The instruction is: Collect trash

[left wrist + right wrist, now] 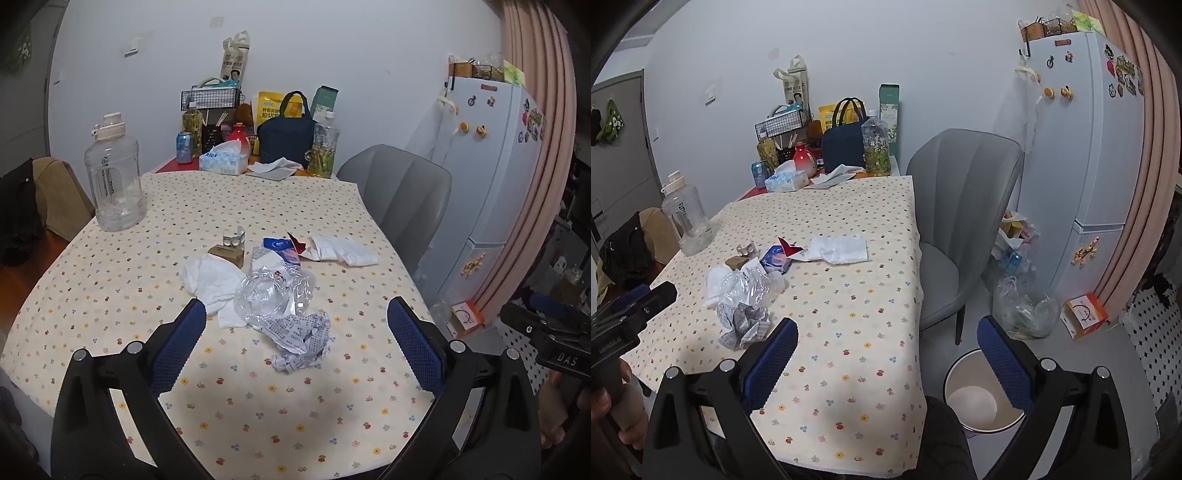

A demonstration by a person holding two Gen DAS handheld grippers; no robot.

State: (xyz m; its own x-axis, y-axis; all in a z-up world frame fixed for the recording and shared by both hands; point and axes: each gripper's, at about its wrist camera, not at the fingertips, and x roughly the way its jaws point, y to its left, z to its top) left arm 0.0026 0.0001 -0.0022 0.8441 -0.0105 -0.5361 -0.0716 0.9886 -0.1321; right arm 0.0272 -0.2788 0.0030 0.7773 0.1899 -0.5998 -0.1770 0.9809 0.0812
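Crumpled printed paper [301, 341], crinkled clear plastic [275, 293], soft white tissue [210, 282], both grippers' jaws wide open, empty

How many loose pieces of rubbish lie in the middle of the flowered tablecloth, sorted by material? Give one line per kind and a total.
Paper, crumpled printed sheet, white tissue, flat white sheet: 3
Clear plastic, crushed wrap: 1
Card, blue packet, brown box: 2
Total: 6
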